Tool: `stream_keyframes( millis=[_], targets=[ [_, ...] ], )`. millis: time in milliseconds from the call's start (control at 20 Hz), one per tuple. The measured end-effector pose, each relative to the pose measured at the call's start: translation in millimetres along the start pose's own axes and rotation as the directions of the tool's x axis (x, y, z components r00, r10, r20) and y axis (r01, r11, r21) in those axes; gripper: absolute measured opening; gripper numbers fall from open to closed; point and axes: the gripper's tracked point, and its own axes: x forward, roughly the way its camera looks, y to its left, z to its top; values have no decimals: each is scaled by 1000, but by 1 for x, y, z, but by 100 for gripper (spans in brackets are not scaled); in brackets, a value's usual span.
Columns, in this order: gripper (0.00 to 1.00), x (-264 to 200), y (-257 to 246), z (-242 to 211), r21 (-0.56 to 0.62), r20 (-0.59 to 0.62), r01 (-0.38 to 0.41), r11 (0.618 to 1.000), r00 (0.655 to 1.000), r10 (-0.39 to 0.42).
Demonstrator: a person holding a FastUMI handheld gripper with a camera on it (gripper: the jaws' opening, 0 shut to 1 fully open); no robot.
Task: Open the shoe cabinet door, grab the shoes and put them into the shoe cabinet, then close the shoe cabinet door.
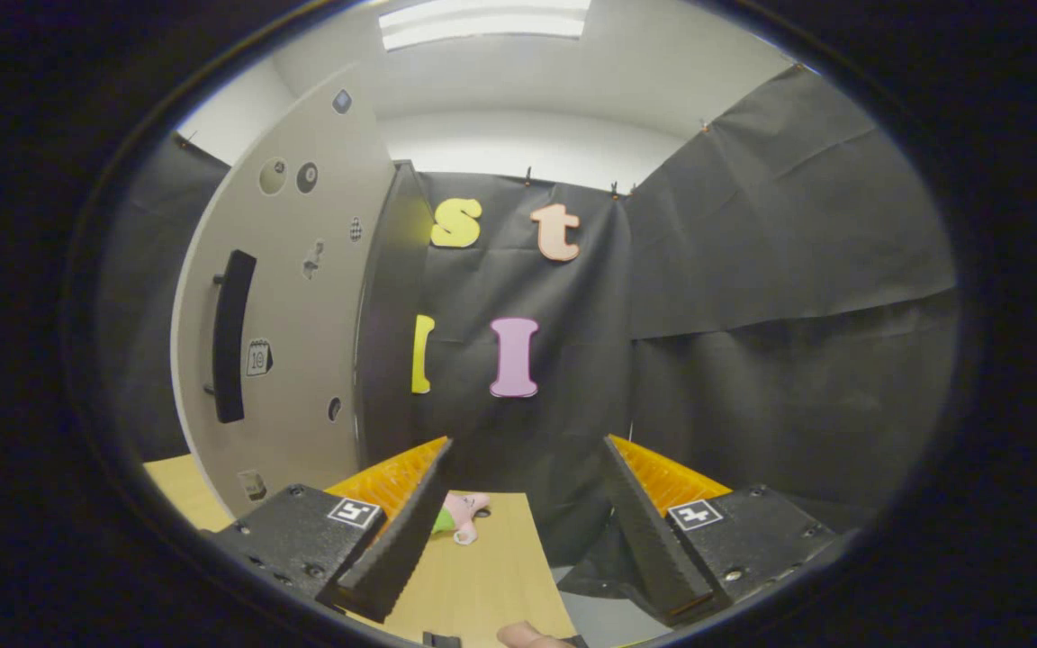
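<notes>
Currently gripper (pixel 527 468) jaws wide open, empty; small shoe (pixel 463 517) on worktop (pixel 482 585) looks soft, light; pinch its upper.

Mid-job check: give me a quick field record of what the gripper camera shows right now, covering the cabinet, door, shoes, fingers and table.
cabinet: grey shoe cabinet standing on the table, ahead and left of the fingers
door: appears shut; black handle untouched
shoes: small pink and green item on the table between the fingers, probably the shoes; too small to confirm
gripper: fingers spread wide, holding nothing
table: light wood
</notes>
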Motion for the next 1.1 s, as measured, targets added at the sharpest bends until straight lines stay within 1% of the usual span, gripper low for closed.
stream_keyframes(
  millis=[150, 300, 700, 900, 950, 1000, 1100],
  targets=[
    [100, 7, 17, 0, 9, -9, -59, 998, 998, 59],
    [100, 16, 37, 12, 30, -6, -78, 997, 997, 78],
    [100, 19, 110, 29, 55, -113, -143, 988, 982, 148],
    [100, 6, 157, 38, 69, -137, -233, 970, 961, 240],
    [100, 5, 165, 38, 77, -144, -231, 970, 960, 240],
    [100, 0, 165, 34, 76, -165, -206, 976, 962, 216],
    [95, -1, 174, 37, 61, -175, -192, 979, 964, 200]
  ],
)
